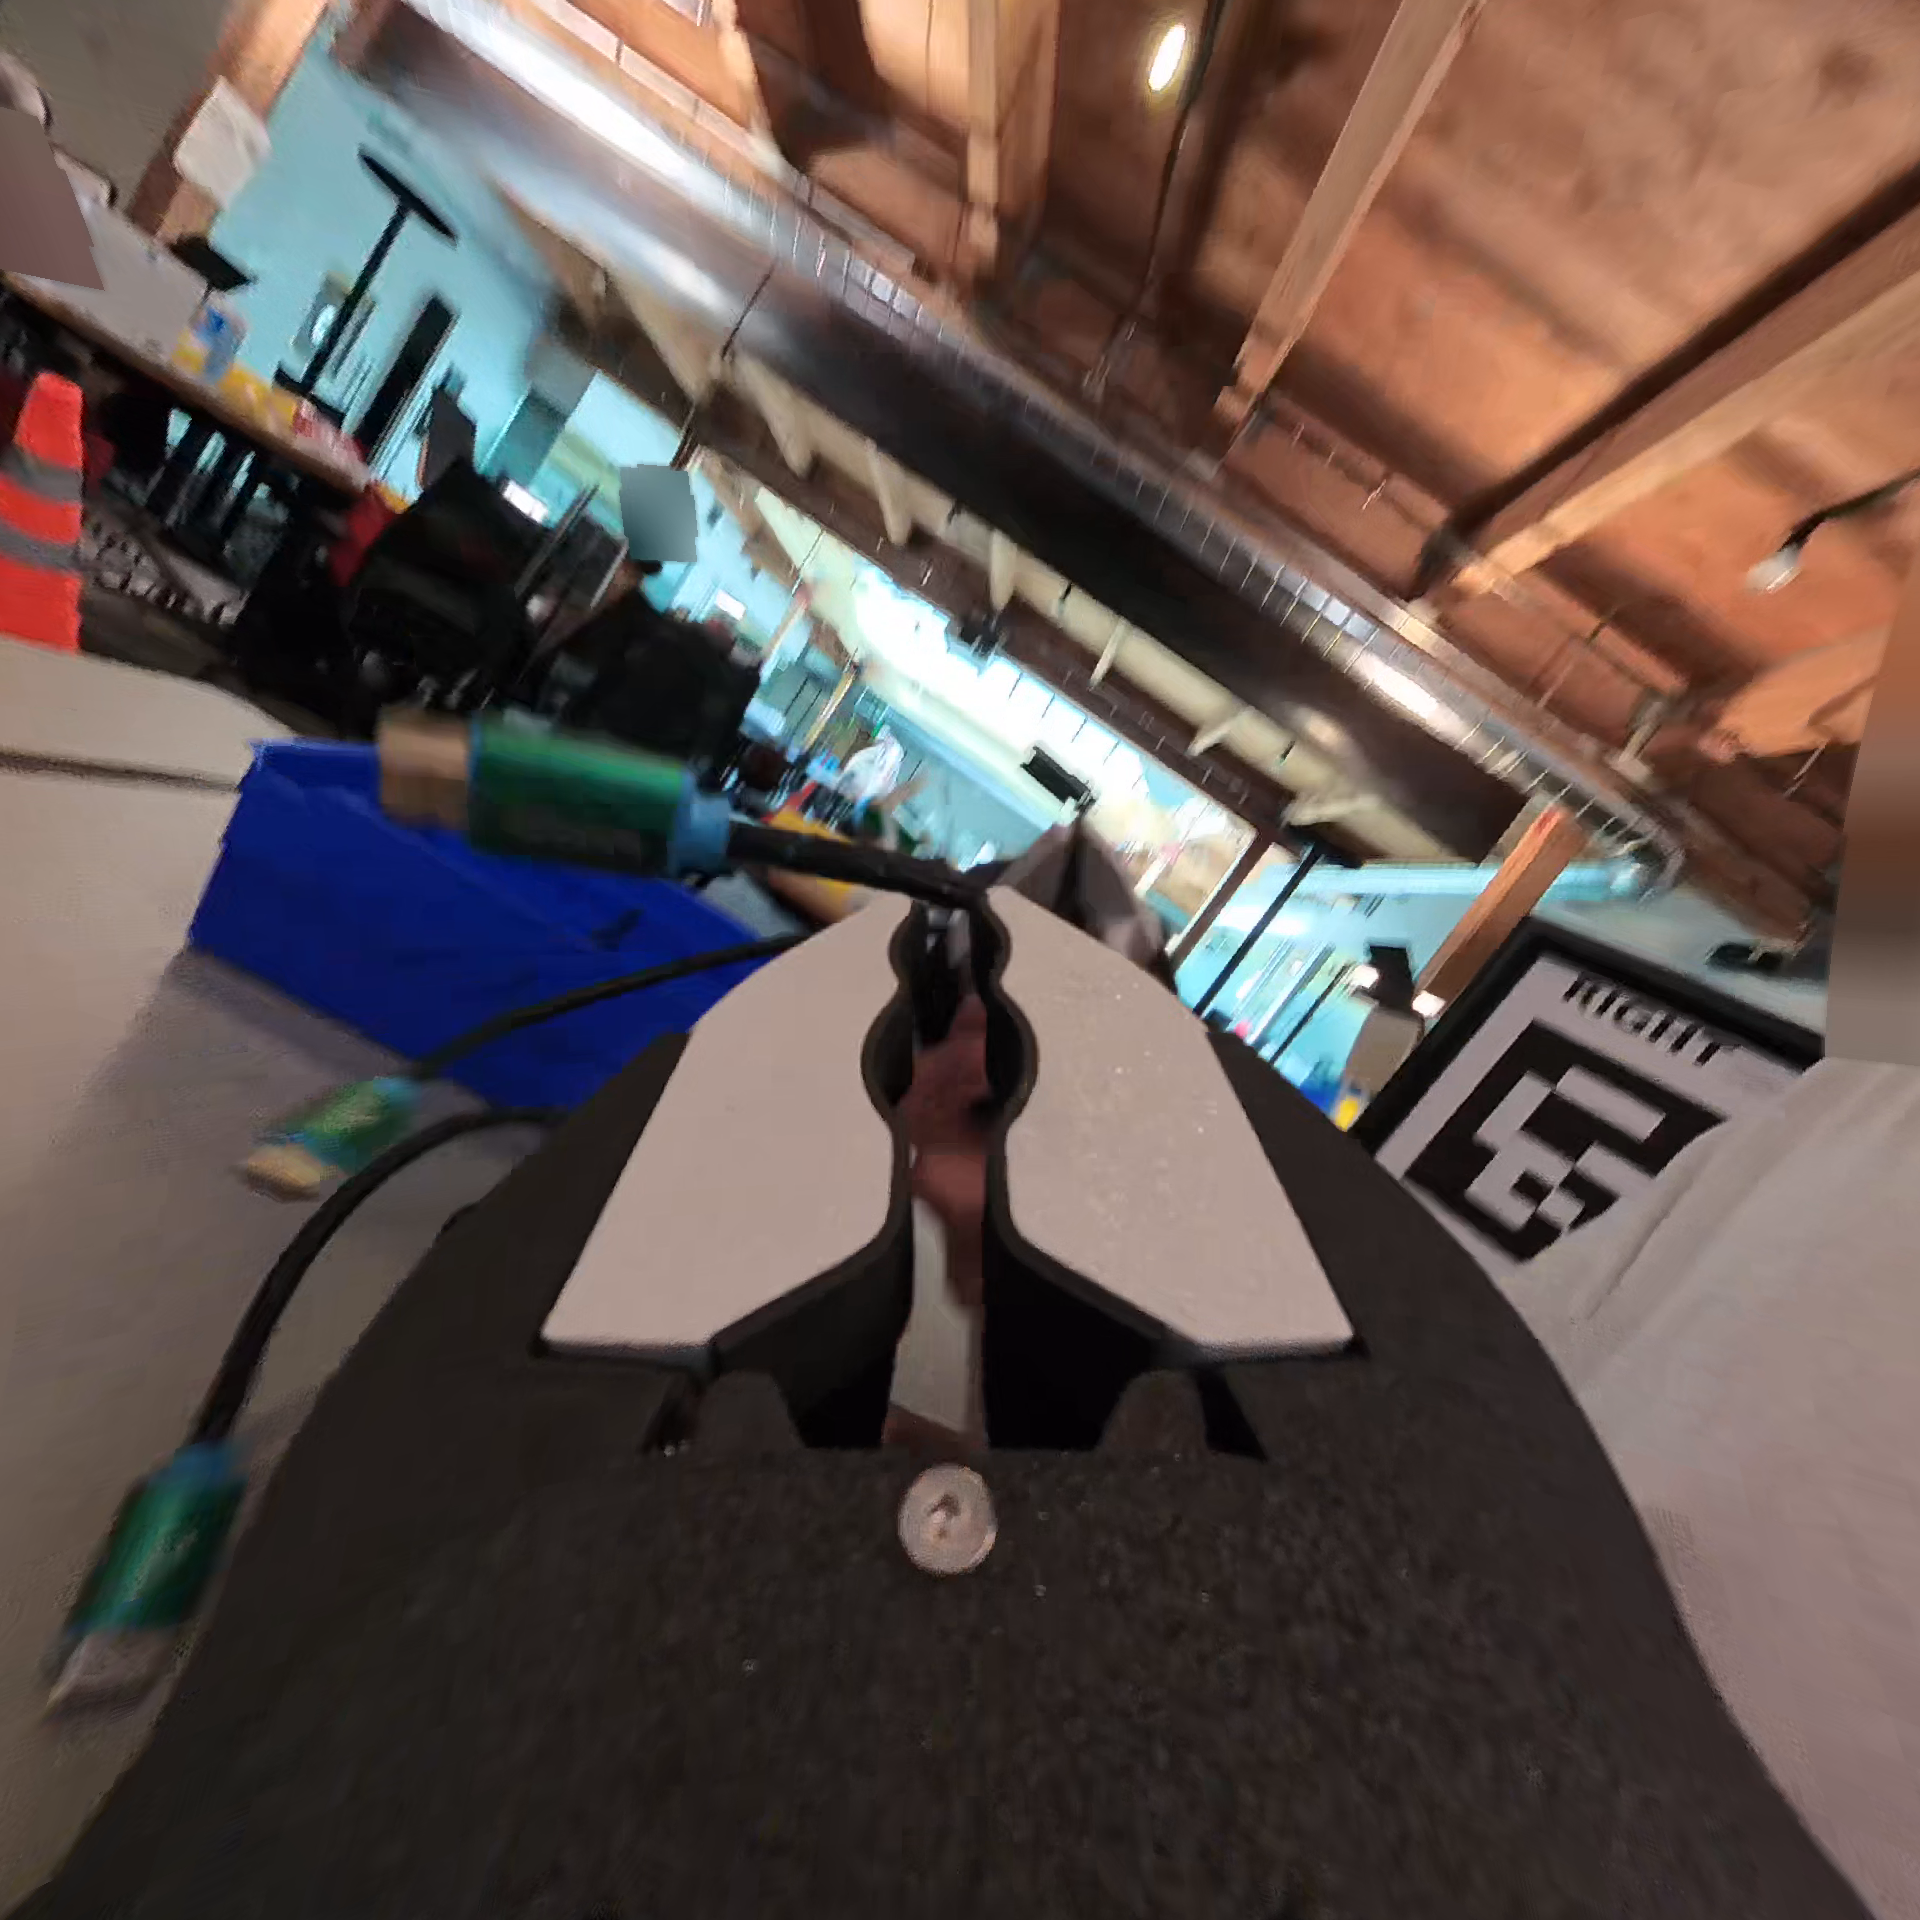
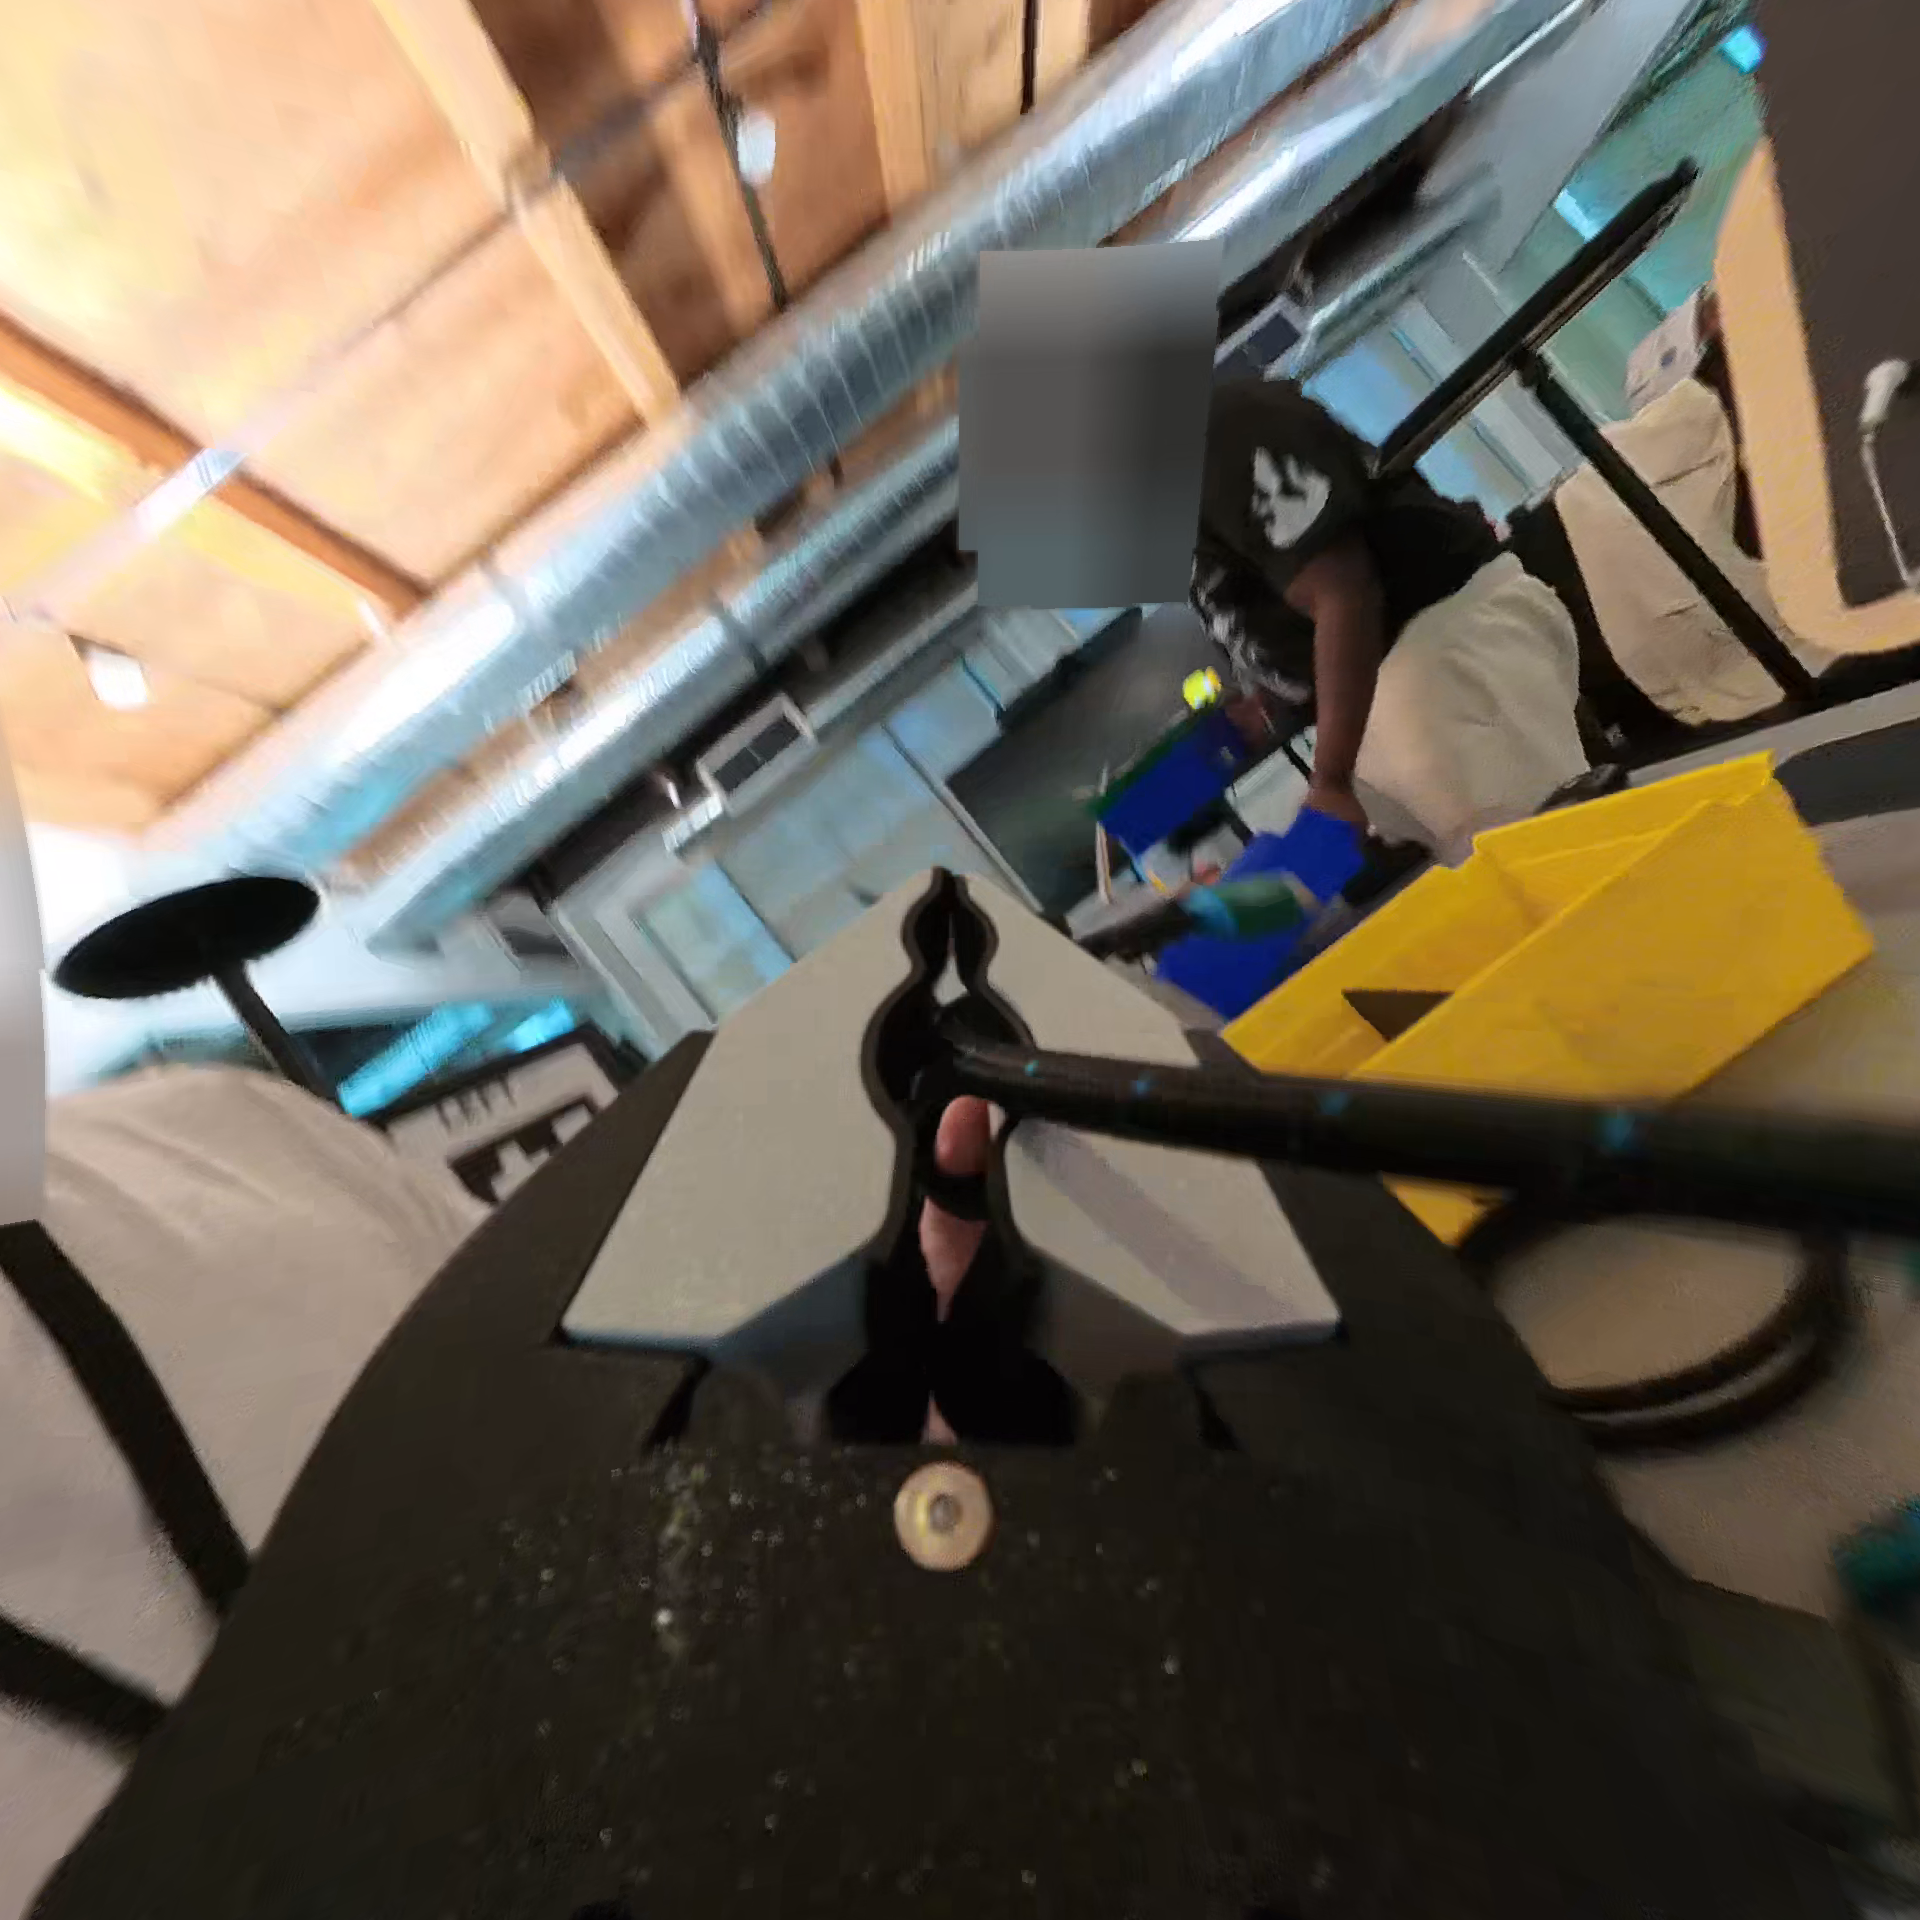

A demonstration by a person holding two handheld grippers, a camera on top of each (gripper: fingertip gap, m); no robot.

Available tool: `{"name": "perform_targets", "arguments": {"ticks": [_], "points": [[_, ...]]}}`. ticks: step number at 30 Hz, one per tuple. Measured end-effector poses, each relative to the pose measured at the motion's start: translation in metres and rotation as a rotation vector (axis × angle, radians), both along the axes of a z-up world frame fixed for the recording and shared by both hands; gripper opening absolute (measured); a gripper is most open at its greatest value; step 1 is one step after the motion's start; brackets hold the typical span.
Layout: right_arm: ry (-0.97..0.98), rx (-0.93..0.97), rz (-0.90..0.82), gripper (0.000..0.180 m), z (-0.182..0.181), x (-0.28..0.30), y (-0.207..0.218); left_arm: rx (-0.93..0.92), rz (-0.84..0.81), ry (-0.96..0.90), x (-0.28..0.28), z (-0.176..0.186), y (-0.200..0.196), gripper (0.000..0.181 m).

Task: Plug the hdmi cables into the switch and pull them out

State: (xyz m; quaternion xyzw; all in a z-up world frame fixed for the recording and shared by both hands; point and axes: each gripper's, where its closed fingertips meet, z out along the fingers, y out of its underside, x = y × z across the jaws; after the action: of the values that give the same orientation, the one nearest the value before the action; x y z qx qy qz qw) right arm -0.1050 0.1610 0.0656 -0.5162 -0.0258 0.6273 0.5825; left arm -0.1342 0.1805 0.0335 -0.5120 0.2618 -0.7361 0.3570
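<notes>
My left gripper point(image 1: 940, 914) is shut on a black hdmi cable point(image 1: 831, 857) just behind its plug. The green plug point(image 1: 561, 795) with a gold connector sticks out to the left, in the air. Two more green plugs lie on the grey table, one point(image 1: 332, 1132) near the blue bin and one point(image 1: 145, 1558) at the lower left. My right gripper point(image 2: 948, 894) is shut, with a black hdmi cable point(image 2: 1455, 1132) clamped in the round notch between its fingers and running off to the right. The switch is not in view.
A blue bin point(image 1: 416, 925) stands on the table to the left. A yellow bin point(image 2: 1610, 935) and a coil of black cable point(image 2: 1714, 1340) lie to the right. A person point(image 2: 1340, 582) bends over another table behind. Both views are tilted up and blurred.
</notes>
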Motion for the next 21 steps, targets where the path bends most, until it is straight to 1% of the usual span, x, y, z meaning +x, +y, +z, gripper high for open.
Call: {"name": "perform_targets", "arguments": {"ticks": [2, 4, 7, 10, 12, 14, 16, 18, 21], "points": [[-0.168, 0.034, 0.103, 0.0, 0.0, -0.006, -0.012, -0.002, -0.02, 0.056, -0.009, -0.013, 0.003, 0.02], [-0.334, 0.069, 0.198, 0.0, -0.006, -0.014, -0.027, -0.052, -0.105, 0.094, -0.016, -0.024, 0.002, 0.028], [-0.426, 0.182, 0.358, 0.0, 0.0, -0.024, -0.056, -0.064, -0.222, 0.167, -0.022, -0.041, -0.01, 0.038], [-0.413, 0.217, 0.457, 0.0, 0.011, -0.027, -0.068, -0.016, -0.337, 0.186, -0.027, -0.052, -0.036, 0.048], [-0.364, 0.236, 0.494, 0.0, 0.022, -0.028, -0.07, -0.025, -0.424, 0.151, -0.025, -0.053, -0.054, 0.055], [-0.32, 0.23, 0.526, 0.0, 0.028, -0.031, -0.066, -0.066, -0.48, 0.084, -0.019, -0.052, -0.066, 0.056], [-0.282, 0.214, 0.541, 0.0, 0.034, -0.035, -0.059, -0.091, -0.489, 0.039, -0.011, -0.053, -0.072, 0.056], [-0.269, 0.207, 0.545, 0.0, 0.036, -0.04, -0.052, -0.074, -0.477, 0.014, -0.006, -0.055, -0.078, 0.056], [-0.263, 0.198, 0.553, 0.0, 0.038, -0.048, -0.045, 0.007, -0.468, 0.062, -0.002, -0.062, -0.089, 0.052]]}}
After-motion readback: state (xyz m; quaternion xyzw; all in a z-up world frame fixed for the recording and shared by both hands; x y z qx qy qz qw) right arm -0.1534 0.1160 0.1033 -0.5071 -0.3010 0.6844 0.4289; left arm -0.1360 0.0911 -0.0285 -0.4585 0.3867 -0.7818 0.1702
